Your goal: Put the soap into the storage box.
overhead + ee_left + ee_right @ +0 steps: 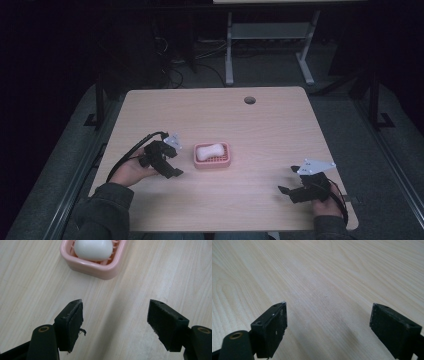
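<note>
Soap (pixel 209 151), white and rounded, is lying in the pink ridged soap dish (pixel 225 161) near the middle of the wooden table (pixel 270 125); the left gripper (pixel 172 167) is hovering just beside the dish on its left, jaws spread wide and holding nothing; the right gripper (pixel 290 181) is sitting well apart near the table's right front corner, its jaws likewise gaping over bare wood.

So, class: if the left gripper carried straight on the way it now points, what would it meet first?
Probably the pink soap dish holding the white soap. The left gripper, jaws open, points at its near wall across bare table, though height is unclear.
</note>
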Available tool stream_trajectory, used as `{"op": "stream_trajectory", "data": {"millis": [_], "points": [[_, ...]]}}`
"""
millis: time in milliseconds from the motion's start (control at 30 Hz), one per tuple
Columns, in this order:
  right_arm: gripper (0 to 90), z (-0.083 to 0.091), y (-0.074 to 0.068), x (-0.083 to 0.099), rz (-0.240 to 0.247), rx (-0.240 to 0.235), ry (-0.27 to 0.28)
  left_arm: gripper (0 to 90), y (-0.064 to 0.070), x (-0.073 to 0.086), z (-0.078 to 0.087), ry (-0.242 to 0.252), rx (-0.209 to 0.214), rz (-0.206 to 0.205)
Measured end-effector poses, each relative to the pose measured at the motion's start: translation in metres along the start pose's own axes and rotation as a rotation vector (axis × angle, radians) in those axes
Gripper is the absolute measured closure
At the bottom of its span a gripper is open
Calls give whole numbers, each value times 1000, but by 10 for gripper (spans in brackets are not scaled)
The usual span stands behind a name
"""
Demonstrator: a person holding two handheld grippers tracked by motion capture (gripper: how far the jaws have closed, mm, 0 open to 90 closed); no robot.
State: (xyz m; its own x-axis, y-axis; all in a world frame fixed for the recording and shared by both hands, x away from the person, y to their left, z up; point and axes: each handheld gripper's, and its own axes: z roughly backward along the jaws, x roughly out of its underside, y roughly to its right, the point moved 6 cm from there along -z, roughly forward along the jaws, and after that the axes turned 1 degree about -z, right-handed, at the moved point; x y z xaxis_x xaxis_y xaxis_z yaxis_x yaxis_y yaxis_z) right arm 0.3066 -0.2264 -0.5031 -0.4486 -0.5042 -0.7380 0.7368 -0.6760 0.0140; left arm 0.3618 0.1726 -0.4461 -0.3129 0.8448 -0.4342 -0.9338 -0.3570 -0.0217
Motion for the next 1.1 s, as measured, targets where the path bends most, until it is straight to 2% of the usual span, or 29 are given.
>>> {"op": "stream_trajectory", "data": {"millis": [433, 1100], "points": [[138, 0, 1, 0, 1, 5, 3, 283, 3, 21, 4, 4, -5, 16], [138, 3, 2, 1, -3, 12, 7, 281, 12, 45, 8, 24, -18, 43]]}}
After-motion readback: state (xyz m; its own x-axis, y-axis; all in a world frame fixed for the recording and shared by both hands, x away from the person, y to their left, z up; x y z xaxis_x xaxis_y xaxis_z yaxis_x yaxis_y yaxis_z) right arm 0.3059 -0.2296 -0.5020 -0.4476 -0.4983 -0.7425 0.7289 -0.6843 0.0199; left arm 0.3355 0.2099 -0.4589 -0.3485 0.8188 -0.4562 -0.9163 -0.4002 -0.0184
